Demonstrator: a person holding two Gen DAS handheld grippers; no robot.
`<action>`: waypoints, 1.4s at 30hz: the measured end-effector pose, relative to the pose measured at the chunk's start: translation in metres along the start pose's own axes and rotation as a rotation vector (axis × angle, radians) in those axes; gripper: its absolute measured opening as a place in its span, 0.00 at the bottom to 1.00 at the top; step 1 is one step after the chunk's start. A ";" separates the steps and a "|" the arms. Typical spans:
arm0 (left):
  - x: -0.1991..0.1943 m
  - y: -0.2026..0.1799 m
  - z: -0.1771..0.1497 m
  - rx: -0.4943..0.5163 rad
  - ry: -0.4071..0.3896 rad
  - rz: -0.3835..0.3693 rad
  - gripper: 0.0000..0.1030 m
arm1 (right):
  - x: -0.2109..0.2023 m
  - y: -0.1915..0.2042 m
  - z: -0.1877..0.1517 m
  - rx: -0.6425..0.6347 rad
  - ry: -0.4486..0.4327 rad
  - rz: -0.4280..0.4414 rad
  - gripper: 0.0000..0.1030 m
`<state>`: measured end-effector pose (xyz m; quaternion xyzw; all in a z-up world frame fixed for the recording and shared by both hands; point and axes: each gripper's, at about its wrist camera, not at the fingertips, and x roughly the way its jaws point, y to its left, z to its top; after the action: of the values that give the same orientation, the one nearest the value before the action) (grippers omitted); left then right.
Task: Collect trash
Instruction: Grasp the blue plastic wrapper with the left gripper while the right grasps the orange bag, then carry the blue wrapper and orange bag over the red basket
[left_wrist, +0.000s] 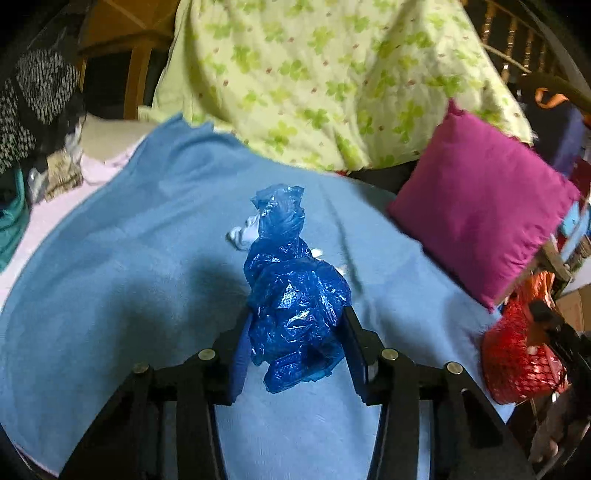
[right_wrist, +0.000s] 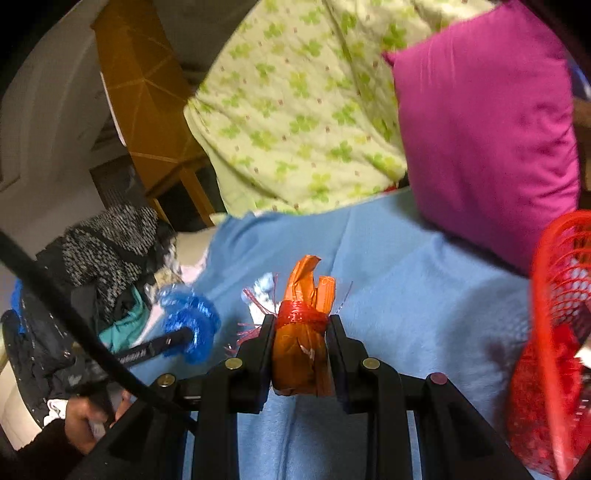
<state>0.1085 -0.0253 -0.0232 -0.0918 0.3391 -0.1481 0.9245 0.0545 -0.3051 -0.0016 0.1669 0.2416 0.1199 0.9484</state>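
My left gripper (left_wrist: 297, 328) has its fingers (left_wrist: 354, 339) closed around a crumpled blue plastic bag (left_wrist: 291, 295), held over the light blue blanket (left_wrist: 129, 266). My right gripper (right_wrist: 300, 332) has its fingers (right_wrist: 264, 343) clamped on an orange wrapper (right_wrist: 301, 354) bound with red netting, also above the blanket. A red mesh basket (right_wrist: 561, 295) sits at the right edge. A magenta cushion (left_wrist: 480, 206) rests on the blanket just beside a green-patterned quilt (left_wrist: 314, 81). Small white scraps (right_wrist: 264, 291) lie beyond the wrapper.
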 end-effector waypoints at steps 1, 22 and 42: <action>-0.013 -0.009 -0.001 0.019 -0.019 0.001 0.46 | -0.010 0.001 0.001 -0.005 -0.022 0.001 0.28; -0.097 -0.169 -0.004 0.343 -0.223 0.063 0.46 | -0.131 -0.043 -0.008 0.001 -0.272 -0.114 0.28; -0.107 -0.189 -0.011 0.357 -0.215 0.013 0.47 | -0.139 -0.066 -0.015 0.051 -0.302 -0.134 0.28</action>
<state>-0.0165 -0.1677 0.0833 0.0603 0.2072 -0.1895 0.9579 -0.0620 -0.4045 0.0196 0.1904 0.1100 0.0236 0.9752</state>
